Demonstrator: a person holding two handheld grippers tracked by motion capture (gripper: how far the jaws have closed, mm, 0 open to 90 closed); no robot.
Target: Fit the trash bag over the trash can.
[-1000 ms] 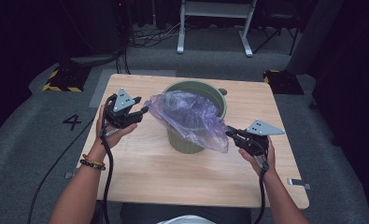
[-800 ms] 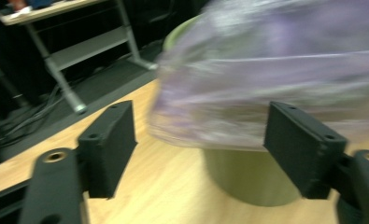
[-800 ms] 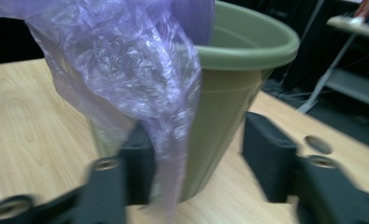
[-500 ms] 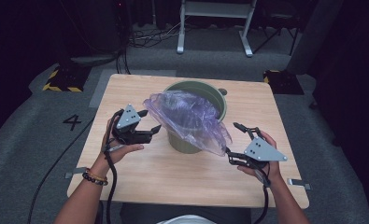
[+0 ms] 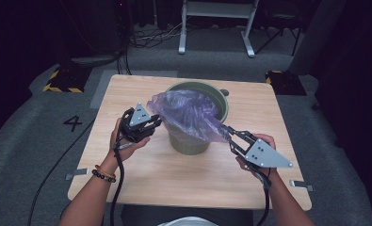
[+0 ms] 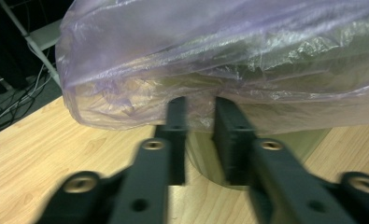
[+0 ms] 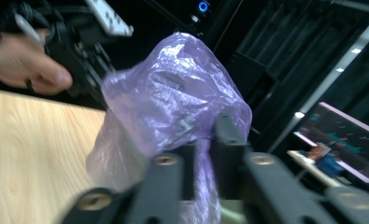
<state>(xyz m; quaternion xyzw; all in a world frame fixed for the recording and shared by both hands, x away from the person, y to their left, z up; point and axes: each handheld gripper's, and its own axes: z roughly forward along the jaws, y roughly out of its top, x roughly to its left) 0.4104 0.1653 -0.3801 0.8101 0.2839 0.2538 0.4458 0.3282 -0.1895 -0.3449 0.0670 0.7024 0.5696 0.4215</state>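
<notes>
A green bucket (image 5: 222, 104) stands in the middle of the wooden table (image 5: 174, 179), and a thin purple plastic bag (image 5: 188, 113) is draped over its mouth and front. My left gripper (image 5: 156, 123) is at the bag's left edge. In the left gripper view its jaws (image 6: 198, 100) are nearly together, and the bag (image 6: 219, 46) puckers at their tips above the bucket wall (image 6: 308, 137). My right gripper (image 5: 227, 132) is shut on the bag's right corner and stretches it out past the bucket. Purple film (image 7: 173, 84) runs down between its jaws (image 7: 205, 126).
A small dark round thing (image 5: 224, 92) lies on the table behind the bucket. Beyond the table are a white frame (image 5: 216, 19), floor cables (image 5: 150, 37) and a yellow-black striped block (image 5: 61, 80). The other hand (image 7: 28, 60) is at the left of the right gripper view.
My left gripper has moved right and nearer, close to the bucket's left side. The right gripper has turned and shifted slightly nearer, with the bag's corner still drawn out.
</notes>
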